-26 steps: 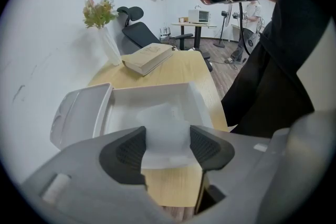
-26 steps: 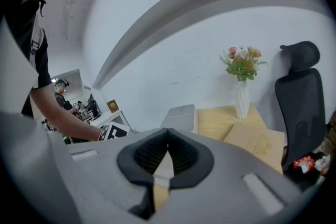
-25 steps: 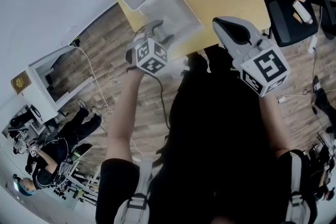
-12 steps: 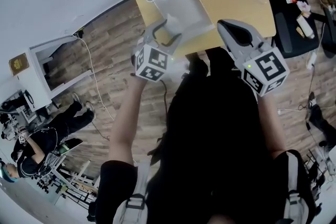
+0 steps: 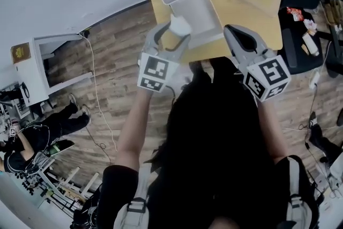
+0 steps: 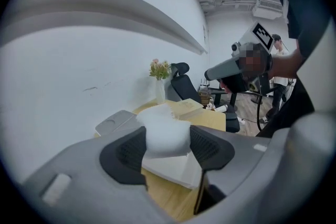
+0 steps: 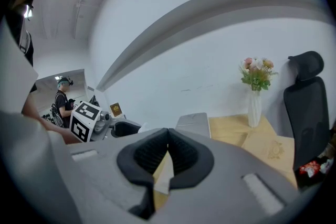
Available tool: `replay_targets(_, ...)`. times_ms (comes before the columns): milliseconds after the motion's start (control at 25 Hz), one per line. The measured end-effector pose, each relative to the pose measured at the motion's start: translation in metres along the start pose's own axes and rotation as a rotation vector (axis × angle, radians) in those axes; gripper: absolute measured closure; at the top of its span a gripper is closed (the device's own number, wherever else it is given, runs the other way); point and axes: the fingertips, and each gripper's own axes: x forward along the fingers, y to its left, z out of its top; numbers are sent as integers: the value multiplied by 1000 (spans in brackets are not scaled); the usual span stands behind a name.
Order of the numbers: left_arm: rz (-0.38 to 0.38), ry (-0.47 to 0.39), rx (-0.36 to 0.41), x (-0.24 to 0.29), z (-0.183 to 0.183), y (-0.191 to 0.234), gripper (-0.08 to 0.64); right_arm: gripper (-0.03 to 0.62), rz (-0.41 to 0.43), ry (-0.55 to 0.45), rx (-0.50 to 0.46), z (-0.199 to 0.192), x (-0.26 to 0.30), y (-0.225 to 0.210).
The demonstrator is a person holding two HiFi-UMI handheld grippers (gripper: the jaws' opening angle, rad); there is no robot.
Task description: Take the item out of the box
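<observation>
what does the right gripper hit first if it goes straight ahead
Likely the grey lid just beyond the right gripper, though depth is unclear; it might clear that and reach the wall.

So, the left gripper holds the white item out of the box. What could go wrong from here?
1. The white item looks soft and bulges out past the pads of the left gripper. It may slip out and fall back into the box or onto the floor.
2. The open box lies near the edge of the table, close to that gripper. A bump on the way out could push it off.
</observation>
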Motion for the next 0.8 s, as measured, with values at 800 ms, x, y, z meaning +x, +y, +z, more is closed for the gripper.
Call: replay_targets(800, 167, -351, -252, -105, 85, 42, 298, 591, -15, -152, -37, 66, -8, 32)
